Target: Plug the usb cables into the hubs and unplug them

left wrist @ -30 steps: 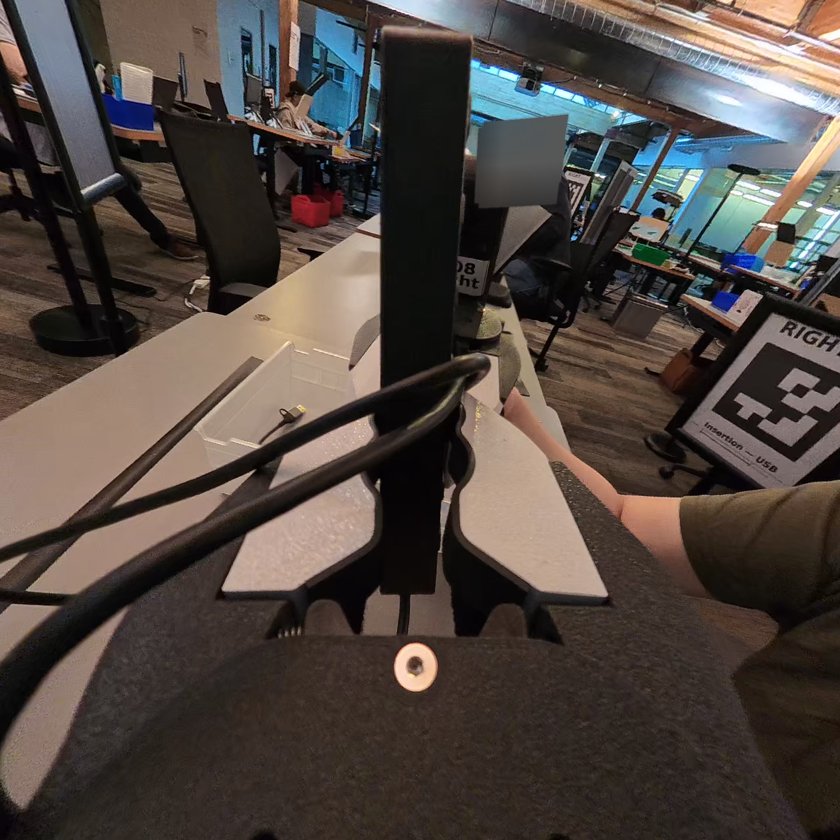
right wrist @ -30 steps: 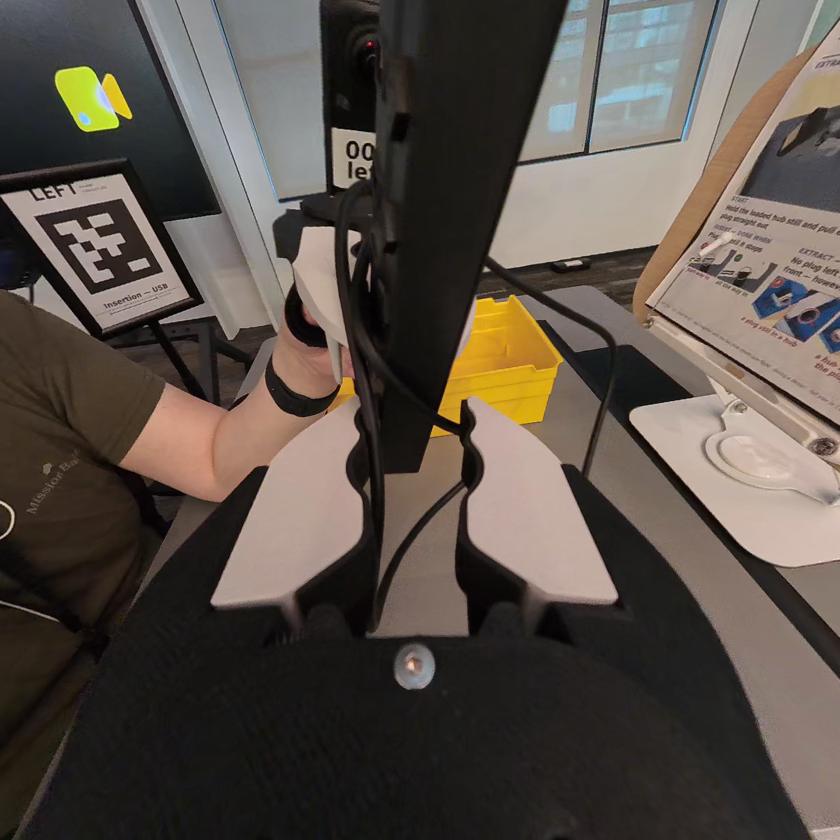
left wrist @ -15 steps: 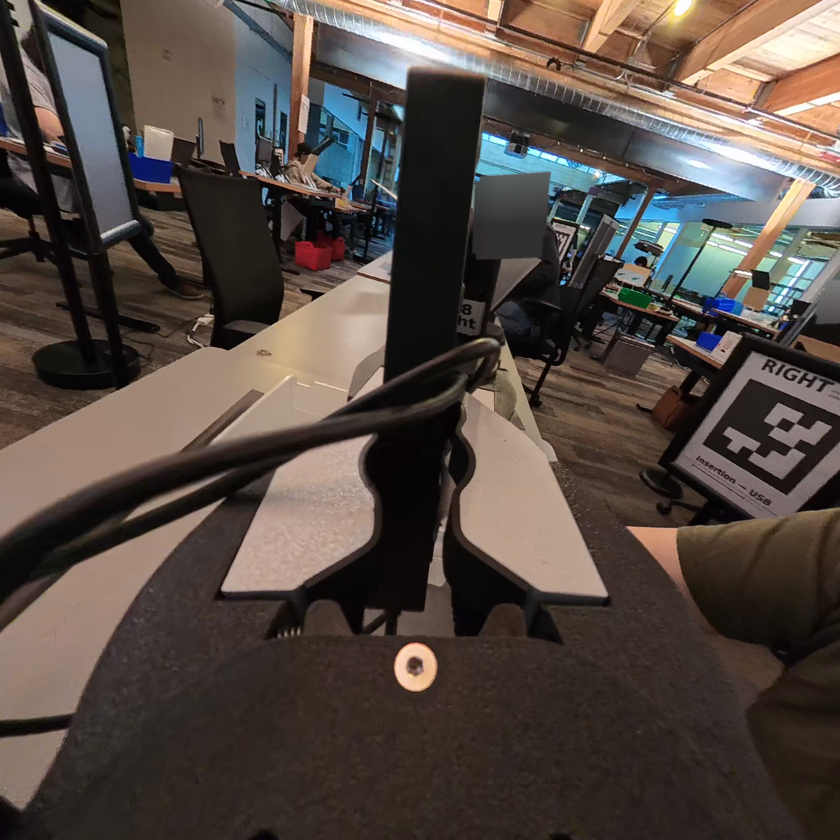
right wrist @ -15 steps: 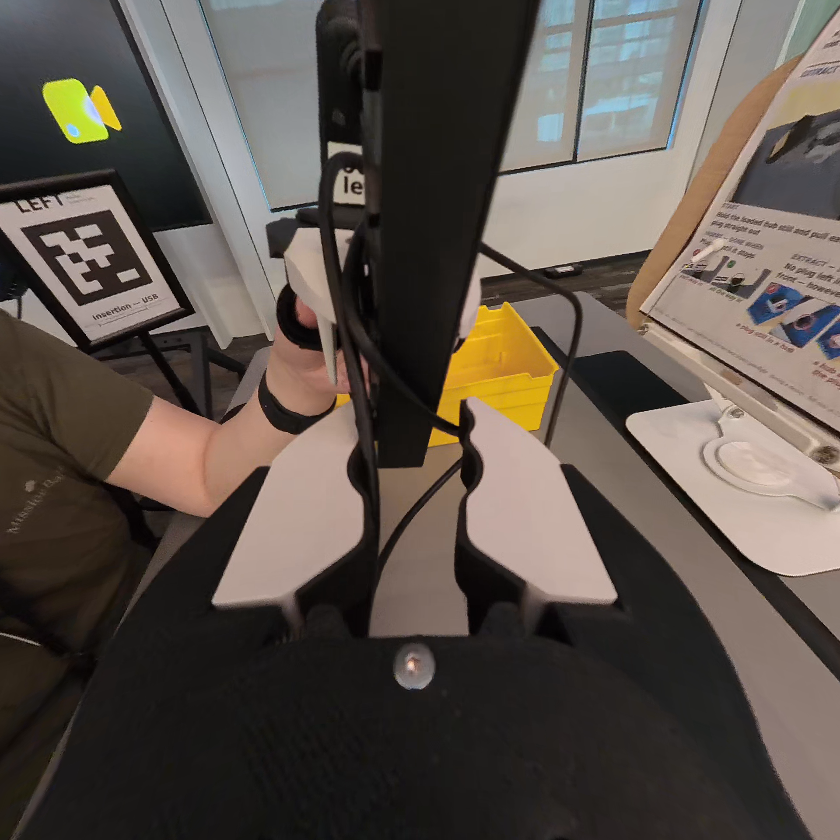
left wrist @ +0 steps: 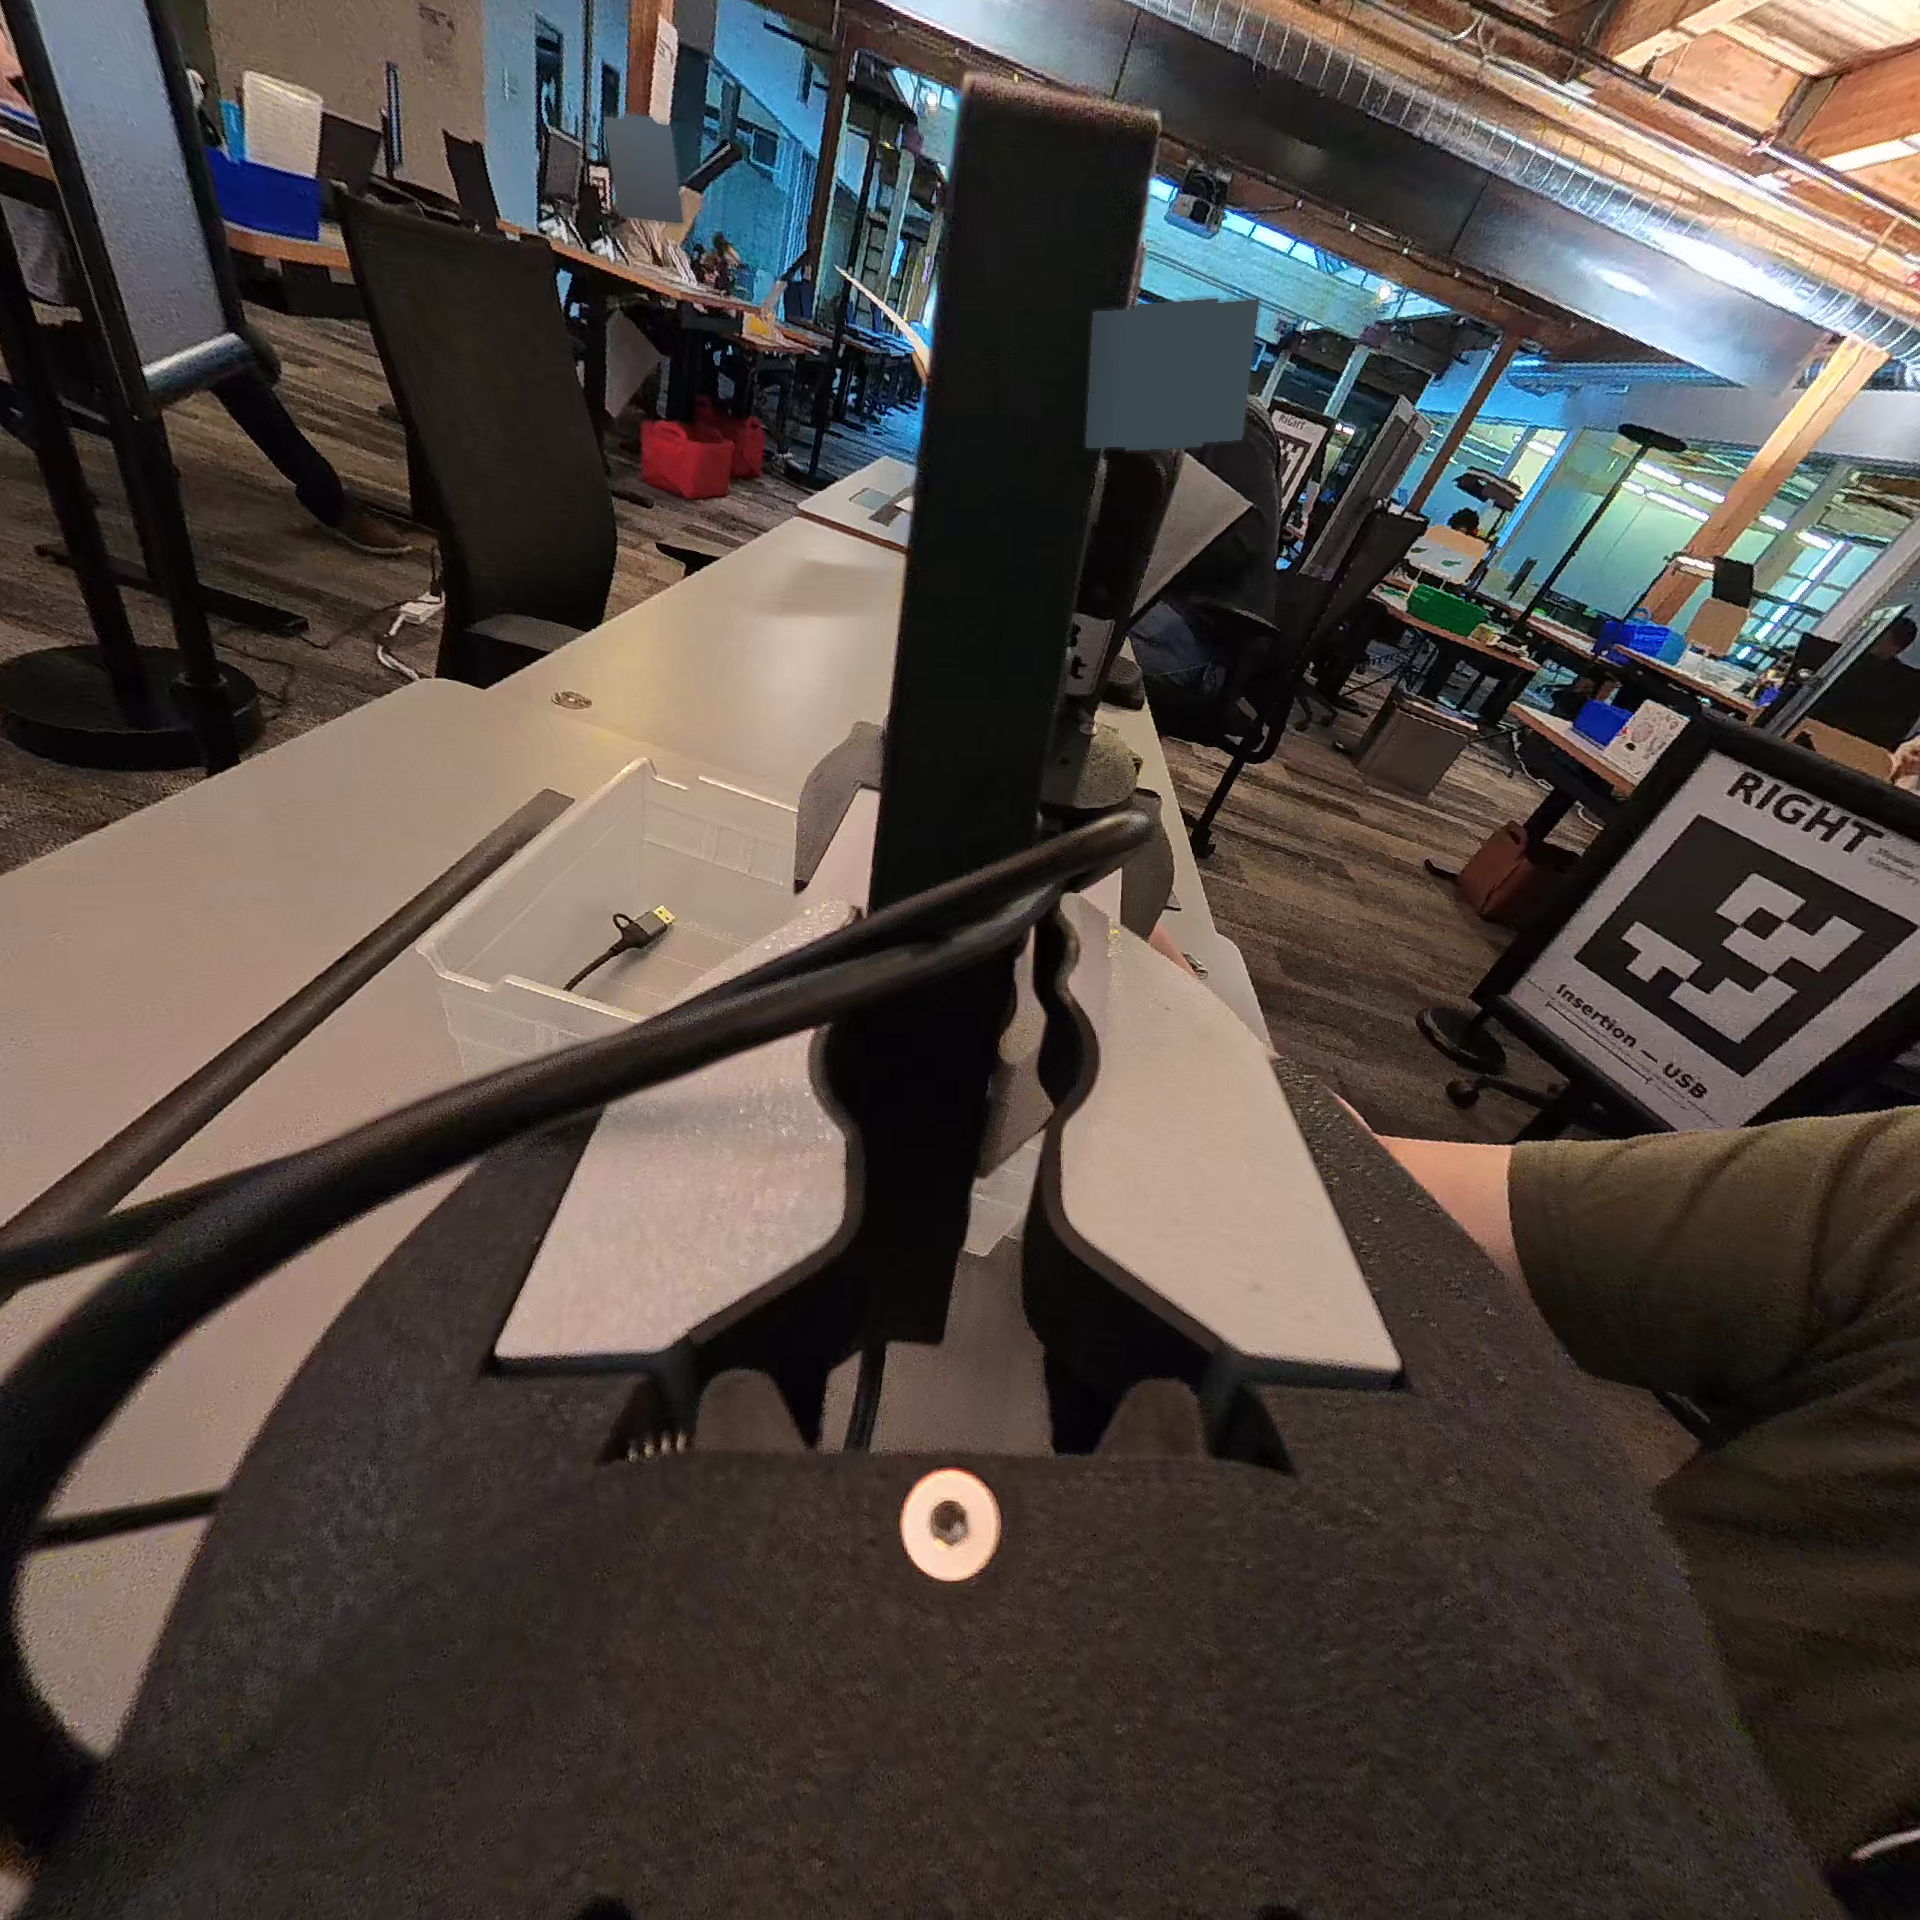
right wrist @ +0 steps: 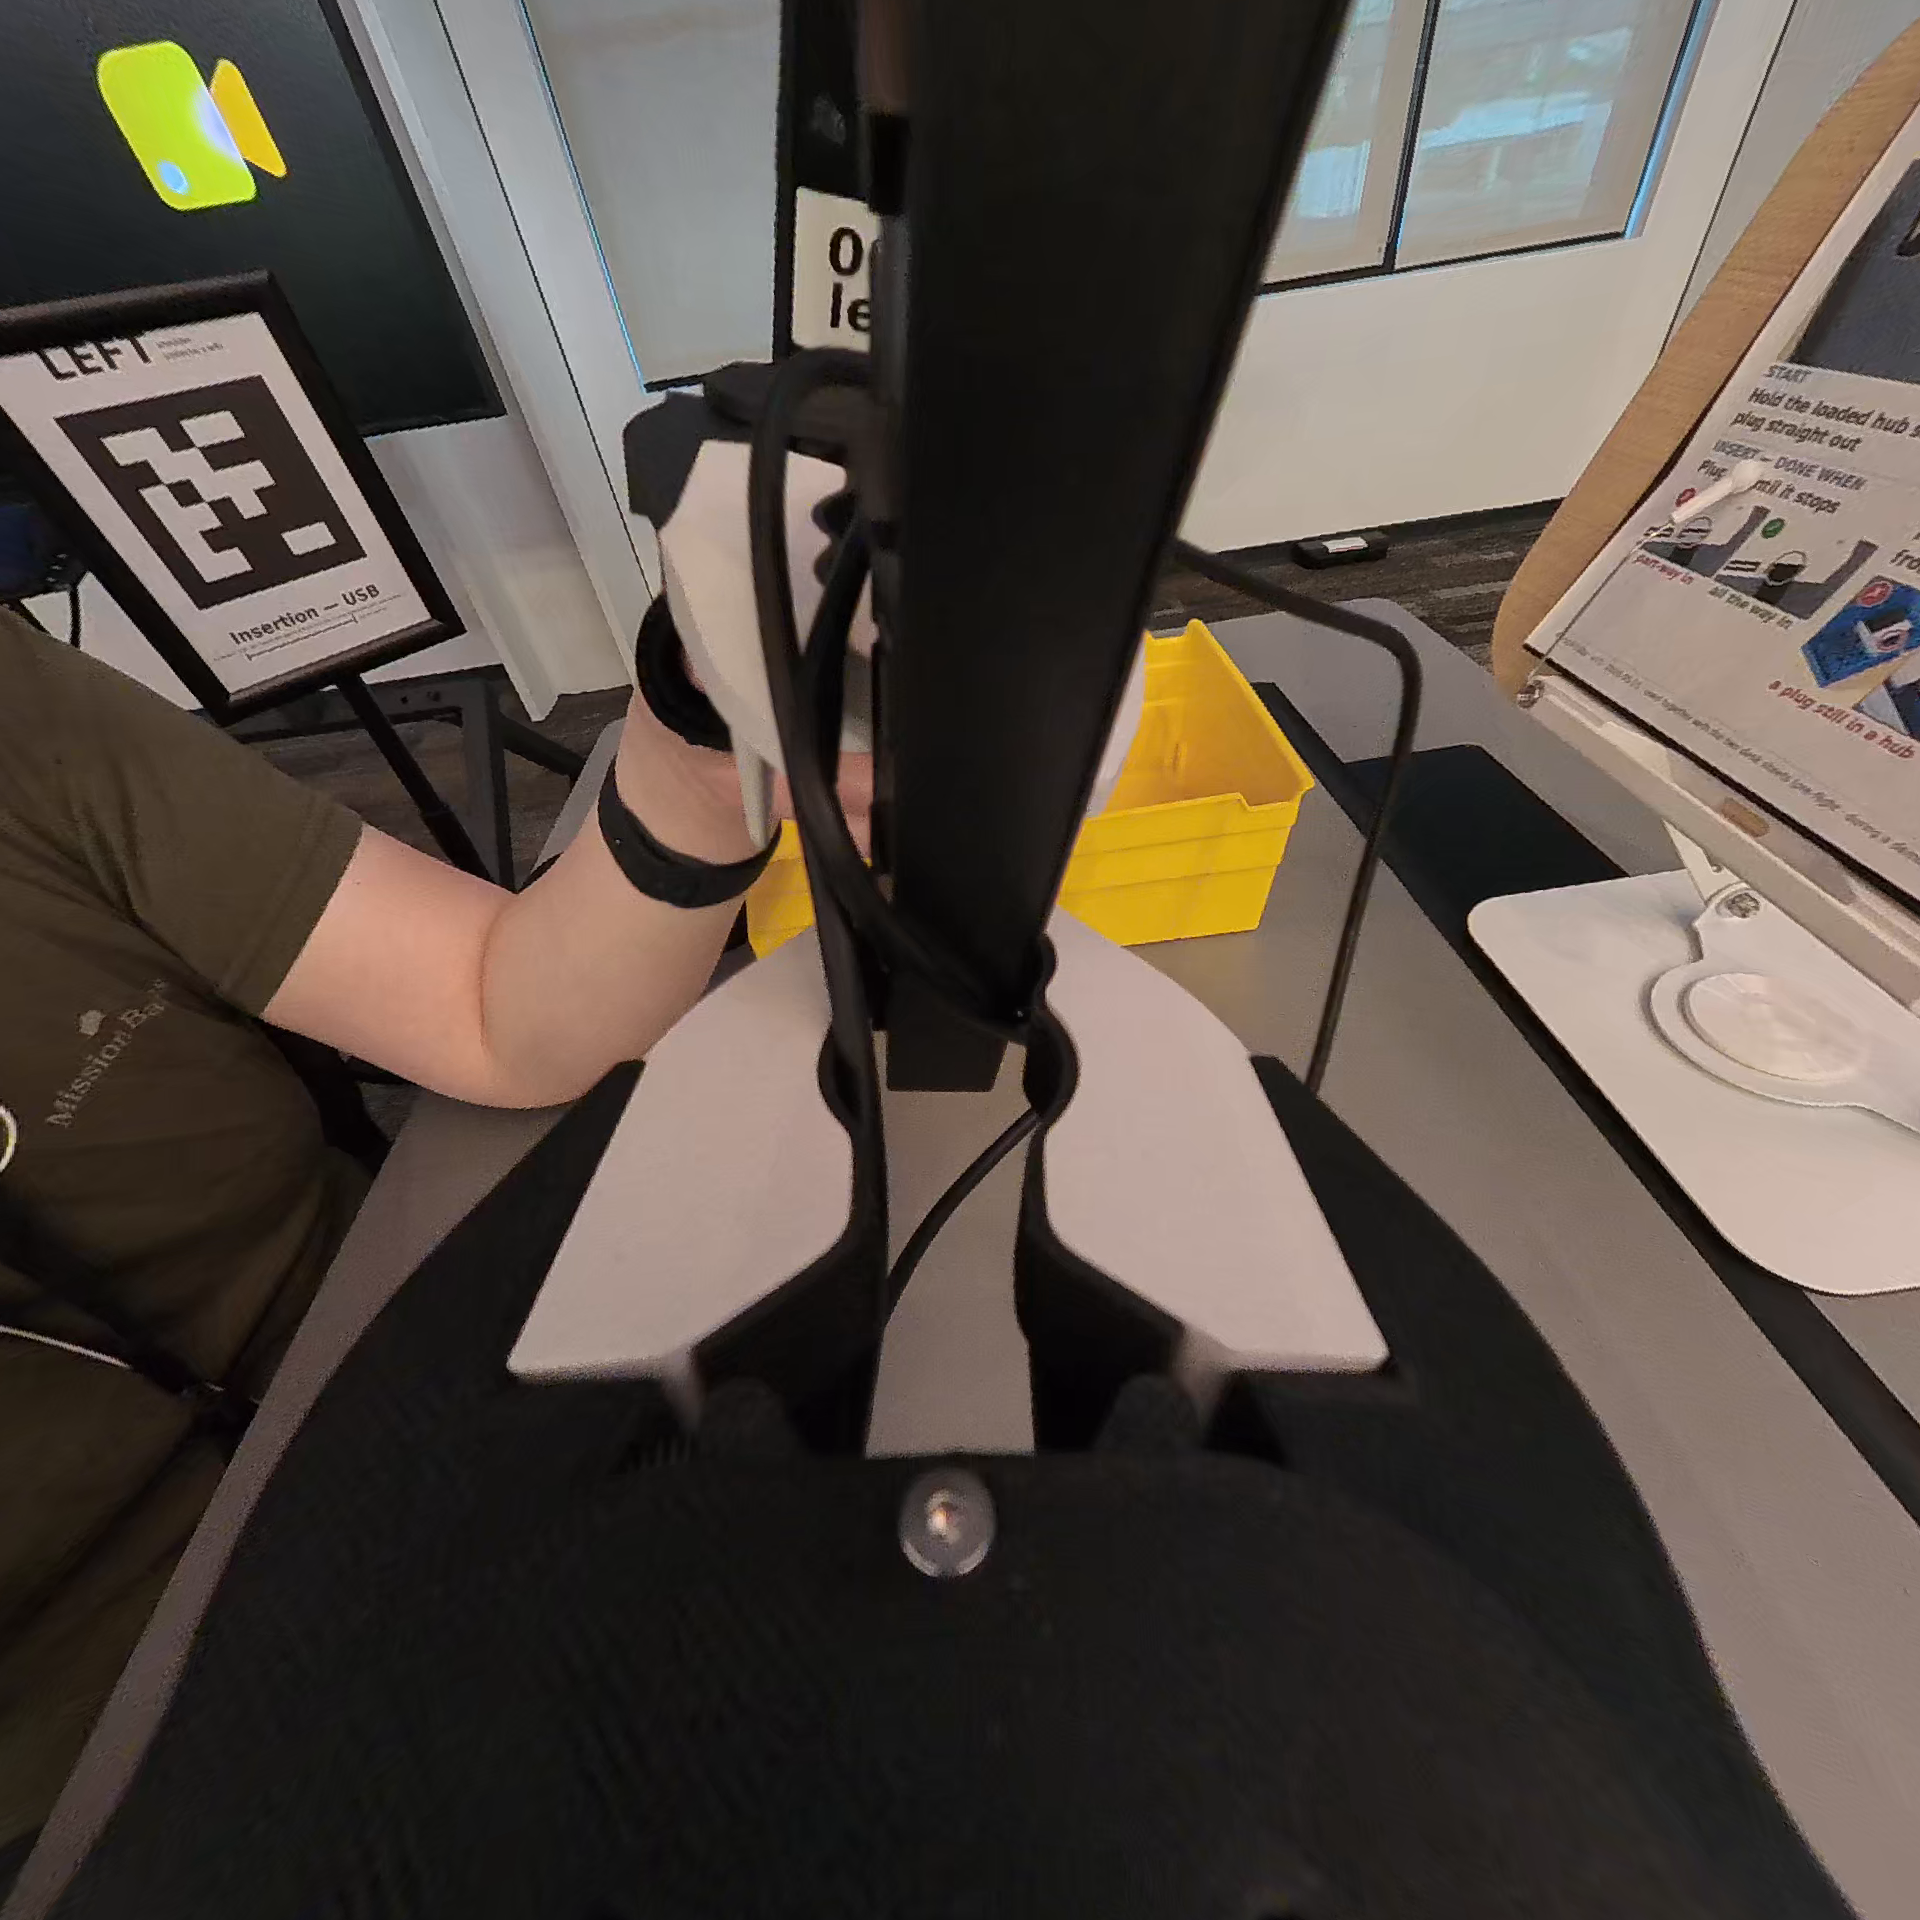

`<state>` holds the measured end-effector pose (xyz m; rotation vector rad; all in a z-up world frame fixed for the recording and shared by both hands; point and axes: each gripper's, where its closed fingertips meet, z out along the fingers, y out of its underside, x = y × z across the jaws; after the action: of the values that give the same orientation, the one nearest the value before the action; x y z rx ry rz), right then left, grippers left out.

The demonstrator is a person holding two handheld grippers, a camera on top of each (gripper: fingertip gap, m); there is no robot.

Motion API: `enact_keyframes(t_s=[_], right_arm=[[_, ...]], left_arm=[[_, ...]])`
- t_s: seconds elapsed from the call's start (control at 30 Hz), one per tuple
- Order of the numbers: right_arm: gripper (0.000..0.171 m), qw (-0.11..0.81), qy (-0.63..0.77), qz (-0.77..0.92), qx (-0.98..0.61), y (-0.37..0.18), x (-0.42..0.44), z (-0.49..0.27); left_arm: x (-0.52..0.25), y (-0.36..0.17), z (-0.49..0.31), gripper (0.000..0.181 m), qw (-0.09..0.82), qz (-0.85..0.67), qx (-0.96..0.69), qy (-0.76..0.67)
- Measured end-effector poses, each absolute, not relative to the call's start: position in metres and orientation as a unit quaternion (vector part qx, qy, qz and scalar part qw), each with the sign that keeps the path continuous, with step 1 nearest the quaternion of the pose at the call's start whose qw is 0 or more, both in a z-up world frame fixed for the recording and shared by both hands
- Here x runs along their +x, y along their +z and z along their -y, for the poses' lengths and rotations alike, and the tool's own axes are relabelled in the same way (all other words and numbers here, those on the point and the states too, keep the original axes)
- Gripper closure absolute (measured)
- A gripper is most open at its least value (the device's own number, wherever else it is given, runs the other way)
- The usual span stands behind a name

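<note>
A long black hub [left wrist: 1013,582] is held between the two grippers, above the grey table [left wrist: 208,914]. In the left wrist view its long axis runs from the left gripper [left wrist: 940,1049] away toward the right gripper [left wrist: 1091,769], and its far end points upward in the picture. The left gripper is clenched on the near end of the hub. In the right wrist view the same hub [right wrist: 1049,499] is seen from the other end, and the right gripper [right wrist: 940,1049] is closed around its tip. Black cables [left wrist: 582,1060] are looped from the hub to the left. A USB plug [left wrist: 649,923] is lying inside the clear bin [left wrist: 540,940], well apart from the hub. A yellow bin [right wrist: 1195,800] is seen behind the hub.
</note>
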<state>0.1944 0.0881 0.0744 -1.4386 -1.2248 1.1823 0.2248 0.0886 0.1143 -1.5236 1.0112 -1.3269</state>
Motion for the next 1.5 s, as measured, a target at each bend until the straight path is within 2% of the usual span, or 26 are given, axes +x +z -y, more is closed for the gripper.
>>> enact_keyframes(t_s=[0.43,0.57,0.67,0.93,1.03,1.1,1.5], right_arm=[[0.146,0.443,0.49,0.481,-0.576,0.082,0.206,-0.088],[0.145,0.443,0.512,0.492,-0.548,0.084,0.205,-0.081],[0.145,0.475,0.482,0.504,-0.537,0.085,0.203,-0.083],[0.14,0.509,0.465,0.493,-0.53,0.098,0.216,-0.085],[0.132,0.532,0.481,0.471,-0.514,0.113,0.222,-0.084],[0.139,0.544,0.474,0.472,-0.506,0.116,0.225,-0.084],[0.136,0.575,0.442,0.487,-0.486,0.122,0.227,-0.081]], left_arm=[[0.217,0.113,-0.074,0.125,0.384,-0.428,-0.609,-0.546],[0.217,0.113,-0.068,0.132,0.409,-0.468,-0.595,-0.509],[0.215,0.109,-0.08,0.156,0.489,-0.494,-0.597,-0.4],[0.221,0.109,-0.08,0.156,0.492,-0.489,-0.605,-0.391],[0.223,0.101,-0.08,0.156,0.472,-0.494,-0.616,-0.393],[0.225,0.102,-0.078,0.157,0.469,-0.494,-0.609,-0.406],[0.226,0.105,-0.073,0.157,0.467,-0.497,-0.602,-0.415]])
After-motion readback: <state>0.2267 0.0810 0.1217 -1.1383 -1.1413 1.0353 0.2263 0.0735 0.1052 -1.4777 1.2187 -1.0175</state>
